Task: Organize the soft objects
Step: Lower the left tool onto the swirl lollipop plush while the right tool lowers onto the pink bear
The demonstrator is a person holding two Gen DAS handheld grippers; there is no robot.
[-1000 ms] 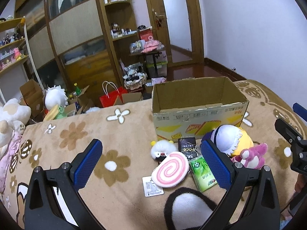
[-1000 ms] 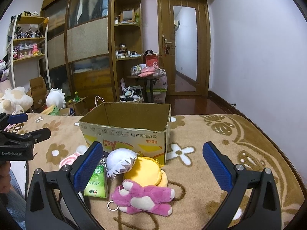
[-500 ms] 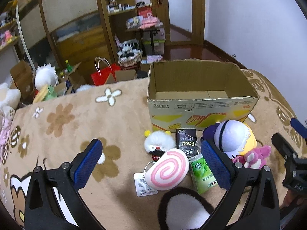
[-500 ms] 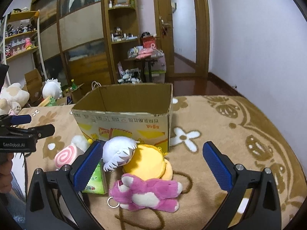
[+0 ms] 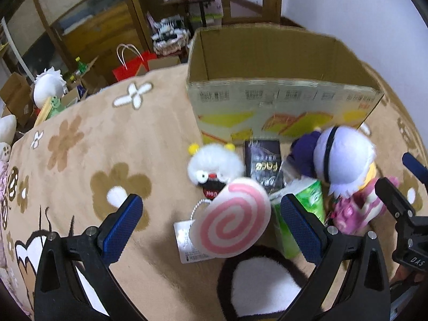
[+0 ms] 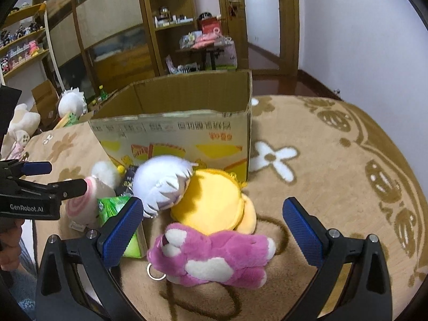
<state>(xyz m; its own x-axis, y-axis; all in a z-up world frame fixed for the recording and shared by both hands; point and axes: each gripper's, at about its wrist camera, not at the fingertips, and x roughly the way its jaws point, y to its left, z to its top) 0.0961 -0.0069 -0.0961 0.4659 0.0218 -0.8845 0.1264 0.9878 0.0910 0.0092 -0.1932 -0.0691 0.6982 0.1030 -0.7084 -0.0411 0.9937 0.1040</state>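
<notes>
above a tan flowered blanket (image 5: 112, 139), the left hand-held gripper (image 5: 211, 227) hangs with its blue-padded fingers spread wide and nothing between them. just ahead of it lies a round pink-and-white swirl plush (image 5: 231, 219), with a white paper tag (image 5: 187, 240) on a bead chain beside it. behind the swirl sits a small fluffy white toy with yellow horns (image 5: 214, 165), touching or nearly touching it. to the right of that lies a dark packet (image 5: 263, 160), and a green tissue pack (image 5: 307, 203) leans partly behind the gripper's right finger. a black-rimmed white furry shape (image 5: 259, 278) fills the bottom edge of the left wrist view; what it is cannot be told.

the right hand-held gripper (image 6: 211, 227) is likewise spread wide and empty. directly in front of it a pink plush bear (image 6: 214, 254) lies on the blanket, a metal ring at its near end. touching the bear from behind is a doll with white hair and a yellow body (image 6: 203, 192), lying against the front wall of an open cardboard box (image 6: 174, 133). the box stands upright on the blanket with its flaps gone or folded, and in the left wrist view no toy shows in the part of its inside that can be seen. all the soft toys lie outside it, bunched along its front wall.

beyond the blanket stand wooden cabinets (image 6: 112, 34), and a red paper bag (image 5: 131, 64) sits on the floor.
</notes>
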